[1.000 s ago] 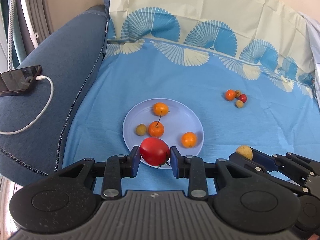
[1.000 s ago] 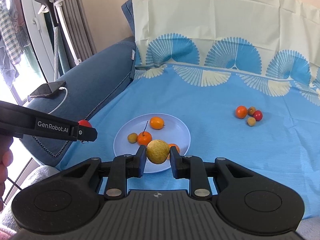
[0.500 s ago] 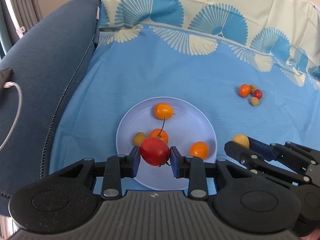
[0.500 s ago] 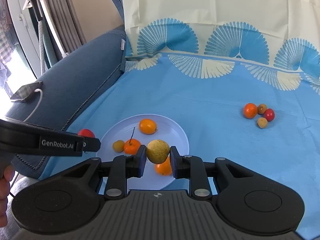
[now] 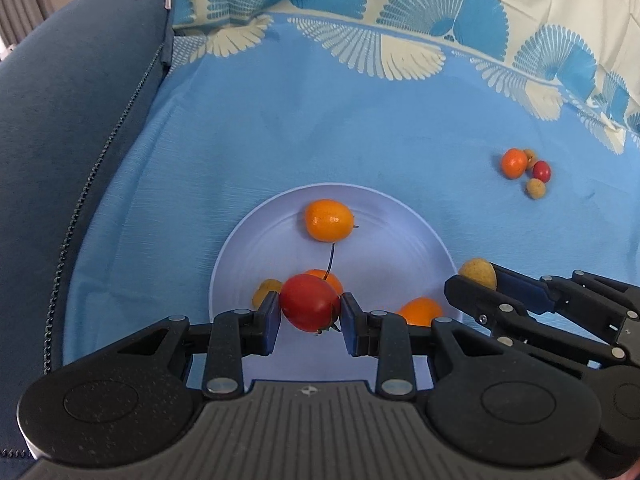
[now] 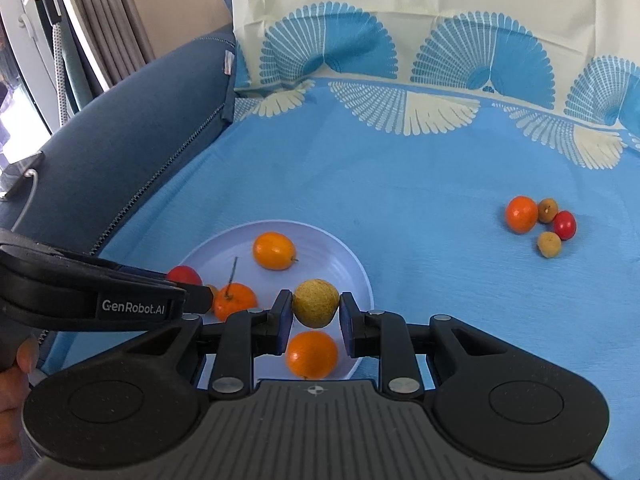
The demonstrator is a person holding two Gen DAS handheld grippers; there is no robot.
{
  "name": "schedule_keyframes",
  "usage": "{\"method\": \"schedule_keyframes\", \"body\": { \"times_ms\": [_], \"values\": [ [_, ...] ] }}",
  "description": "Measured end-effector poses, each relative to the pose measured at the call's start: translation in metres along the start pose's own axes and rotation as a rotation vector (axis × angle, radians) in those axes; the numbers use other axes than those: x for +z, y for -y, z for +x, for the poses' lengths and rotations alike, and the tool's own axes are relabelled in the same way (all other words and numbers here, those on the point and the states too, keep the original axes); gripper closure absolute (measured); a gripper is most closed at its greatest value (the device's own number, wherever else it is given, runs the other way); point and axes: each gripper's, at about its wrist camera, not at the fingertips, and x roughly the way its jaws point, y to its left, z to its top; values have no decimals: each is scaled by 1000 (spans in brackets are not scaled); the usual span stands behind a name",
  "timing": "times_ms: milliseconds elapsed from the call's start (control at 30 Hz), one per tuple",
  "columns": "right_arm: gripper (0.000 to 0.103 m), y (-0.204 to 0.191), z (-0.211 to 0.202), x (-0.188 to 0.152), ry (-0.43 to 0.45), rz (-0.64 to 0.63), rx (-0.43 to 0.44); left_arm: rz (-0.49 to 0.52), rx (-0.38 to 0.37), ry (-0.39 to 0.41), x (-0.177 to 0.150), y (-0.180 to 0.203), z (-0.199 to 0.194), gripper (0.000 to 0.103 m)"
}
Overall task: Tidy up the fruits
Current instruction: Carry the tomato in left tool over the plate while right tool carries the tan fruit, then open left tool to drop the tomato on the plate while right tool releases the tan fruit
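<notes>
- Red tomato (image 5: pixel 310 303): clamped between the fingers of the left gripper (image 5: pixel 309 314), low centre of the left wrist view, hanging over the near part of the plate (image 5: pixel 408 232). Not touching the plate, as far as I can tell.
- Yellow-green fruit (image 6: pixel 316 303): pinched by the right gripper (image 6: pixel 313 316), fingers closed tight on both sides of it, low centre of the right wrist view, above the plate's right half.
- On the plate: an oval orange fruit (image 5: pixel 329 221) toward the far side, a stemmed orange fruit (image 6: pixel 234 301) at left, a round orange fruit (image 6: pixel 312 354) at the near rim, and a small yellowish fruit (image 5: pixel 266 290) at the left, partly hidden behind the left fingers.
- Loose cluster of four (image 6: pixel 540 222) at the right of the frame, well apart from the plate, lying on the blue cloth (image 6: pixel 400 184): one orange, one red, two small brownish ones.
- Progress, judged: four fruits plated, two carried and positioned for release, four not yet collected. Roughly halfway.
- Next, judged: lower and let go of both without knocking the plated fruit; round fruits may roll.
- Surroundings: blue sofa arm (image 5: pixel 72 140) at left; a person's fingertips (image 6: pixel 16 364) at lower left of the right view.
</notes>
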Motion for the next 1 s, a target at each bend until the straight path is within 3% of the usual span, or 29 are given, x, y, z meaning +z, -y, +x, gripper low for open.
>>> {"method": "schedule_keyframes", "body": {
  "times_ms": [233,300,333,367,467,500,600,833,1000],
  "values": [
    [77,3,18,-3,-27,-12,6,6,20,-37,1,-4,22,68],
    [76,2,23,-2,-31,-17,11,11,28,-42,1,-5,24,55],
    [76,2,25,-2,-33,-20,17,6,27,-43,1,-6,24,34],
    [75,1,27,0,-37,-21,27,-12,44,-29,1,-8,22,24],
    [64,4,25,4,-35,-5,27,-28,70,-26,2,-16,16,13],
    [52,5,24,6,-33,5,23,-42,62,-37,1,-19,14,11],
    [31,8,10,7,-19,31,18,-41,61,-40,-5,-22,1,10],
    [17,2,-42,-14,-16,22,-7,-46,74,-26,-37,-20,-44,10],
    [9,-7,-86,-36,29,43,-76,-59,81,5,-61,-15,-81,10]
  ]
}}
